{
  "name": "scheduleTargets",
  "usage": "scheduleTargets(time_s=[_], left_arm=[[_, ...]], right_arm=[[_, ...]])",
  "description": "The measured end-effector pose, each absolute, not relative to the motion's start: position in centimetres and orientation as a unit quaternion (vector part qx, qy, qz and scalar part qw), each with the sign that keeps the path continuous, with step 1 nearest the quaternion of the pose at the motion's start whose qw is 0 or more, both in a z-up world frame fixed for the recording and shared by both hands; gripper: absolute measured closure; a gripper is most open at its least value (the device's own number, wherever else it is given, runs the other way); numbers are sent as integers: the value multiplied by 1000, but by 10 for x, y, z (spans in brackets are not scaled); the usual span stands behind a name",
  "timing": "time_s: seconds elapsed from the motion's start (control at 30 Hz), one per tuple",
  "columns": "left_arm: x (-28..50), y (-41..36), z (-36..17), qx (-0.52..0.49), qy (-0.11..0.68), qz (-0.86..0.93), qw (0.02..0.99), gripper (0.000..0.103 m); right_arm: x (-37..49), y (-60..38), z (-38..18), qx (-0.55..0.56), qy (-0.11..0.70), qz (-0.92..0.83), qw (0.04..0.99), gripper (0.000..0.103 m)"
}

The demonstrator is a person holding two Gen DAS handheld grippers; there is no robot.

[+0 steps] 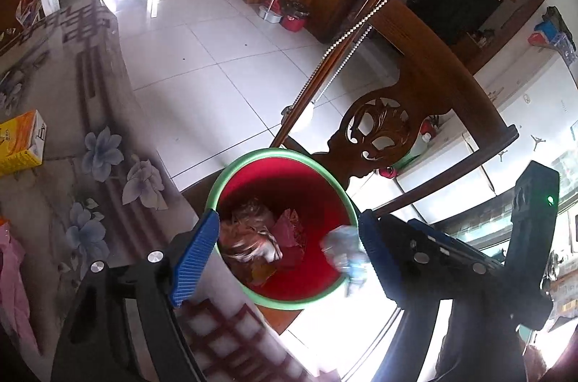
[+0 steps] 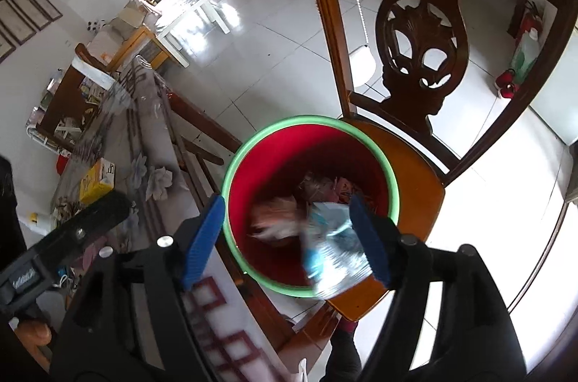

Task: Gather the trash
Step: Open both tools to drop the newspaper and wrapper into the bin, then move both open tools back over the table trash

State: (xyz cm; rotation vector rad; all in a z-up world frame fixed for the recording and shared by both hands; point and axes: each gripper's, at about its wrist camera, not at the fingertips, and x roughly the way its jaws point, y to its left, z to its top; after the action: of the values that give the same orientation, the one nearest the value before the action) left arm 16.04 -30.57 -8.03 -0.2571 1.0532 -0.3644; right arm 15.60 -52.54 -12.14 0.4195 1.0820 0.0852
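A red bin with a green rim point(image 1: 253, 158) point(image 2: 307, 120) stands on a wooden chair seat, right below both grippers. My left gripper point(image 1: 285, 252) is open, its blue pads wide apart over the bin mouth with nothing between them. My right gripper point(image 2: 285, 234) is open too. A blurred blue-and-silver wrapper point(image 2: 332, 248) point(image 1: 343, 248) hangs loose against its right pad, over the bin's near rim. Inside the bin lie crumpled wrappers, among them a blurred orange-white one point(image 1: 249, 237) point(image 2: 278, 216). The right gripper's black body point(image 1: 534, 237) shows at the right of the left wrist view.
The carved chair back point(image 1: 383, 129) point(image 2: 419, 57) rises behind the bin. To the left runs a table with a floral cloth point(image 1: 108, 165) bearing a yellow box point(image 1: 21, 140) point(image 2: 95, 181) and something pink point(image 1: 11, 273). White tiled floor point(image 1: 202, 50) lies beyond.
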Motion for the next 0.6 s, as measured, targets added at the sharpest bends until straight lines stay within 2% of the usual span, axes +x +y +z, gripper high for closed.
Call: scheduleTargets(time_s=[0.37,0.6], left_arm=[[126,-248,-84,-156,495,-105,848,27],[106,-175,-87,-184,481,-45,856,27]], right_arm=[[155,-506,-125,195,526,46,827,31],[147,-464,-122,177,533,64,825,31]])
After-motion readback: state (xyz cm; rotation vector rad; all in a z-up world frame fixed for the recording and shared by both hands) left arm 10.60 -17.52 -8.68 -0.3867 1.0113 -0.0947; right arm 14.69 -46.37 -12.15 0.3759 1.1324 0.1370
